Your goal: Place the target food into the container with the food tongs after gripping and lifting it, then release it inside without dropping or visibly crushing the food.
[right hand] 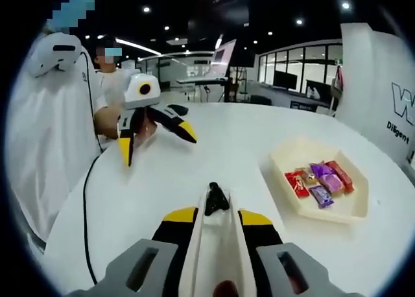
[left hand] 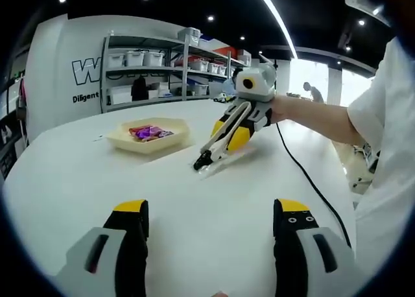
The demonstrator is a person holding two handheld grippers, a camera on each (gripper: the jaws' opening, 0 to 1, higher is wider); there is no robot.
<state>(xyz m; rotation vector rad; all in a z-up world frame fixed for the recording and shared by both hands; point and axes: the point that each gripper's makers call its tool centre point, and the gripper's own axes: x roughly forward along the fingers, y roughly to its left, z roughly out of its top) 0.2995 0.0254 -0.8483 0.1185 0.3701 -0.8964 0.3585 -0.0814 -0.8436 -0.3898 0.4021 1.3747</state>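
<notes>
A shallow beige tray (left hand: 175, 139) (right hand: 353, 206) sits on the white table and holds several wrapped sweets (left hand: 149, 132) (right hand: 321, 180) in purple, red and orange. My right gripper (left hand: 230, 133) (right hand: 217, 216) is shut on a pair of pale food tongs (left hand: 213, 148) (right hand: 214, 245). Their dark tips (left hand: 200, 163) (right hand: 217, 200) rest on or just above the bare tabletop, to the right of the tray in the left gripper view, and hold nothing. My left gripper (left hand: 211, 209) (right hand: 157, 148) stands wide open and empty over the table, well away from the tray.
A black cable (left hand: 311, 180) (right hand: 87, 200) trails over the table toward the person in white (right hand: 45, 122). Shelves with storage bins (left hand: 162, 67) stand beyond the table's far edge. Bare tabletop (left hand: 97, 180) lies between the tray and my left gripper.
</notes>
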